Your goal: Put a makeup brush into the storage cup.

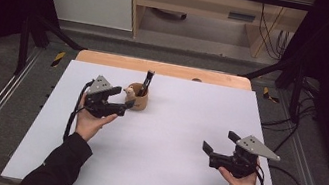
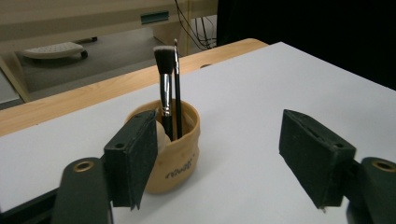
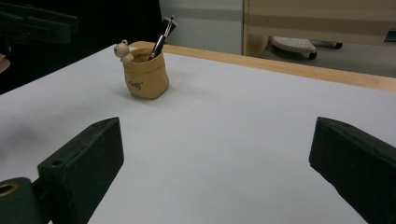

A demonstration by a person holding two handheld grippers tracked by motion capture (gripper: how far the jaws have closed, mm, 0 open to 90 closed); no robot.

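the left claw stood wide and empty just behind the pot holding two brushes, so the drop looked done; next, probably backing clear without tipping it.

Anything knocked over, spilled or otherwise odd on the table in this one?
Nothing stands out. The tan holder stands upright on the white table, with two brushes inside leaning slightly.
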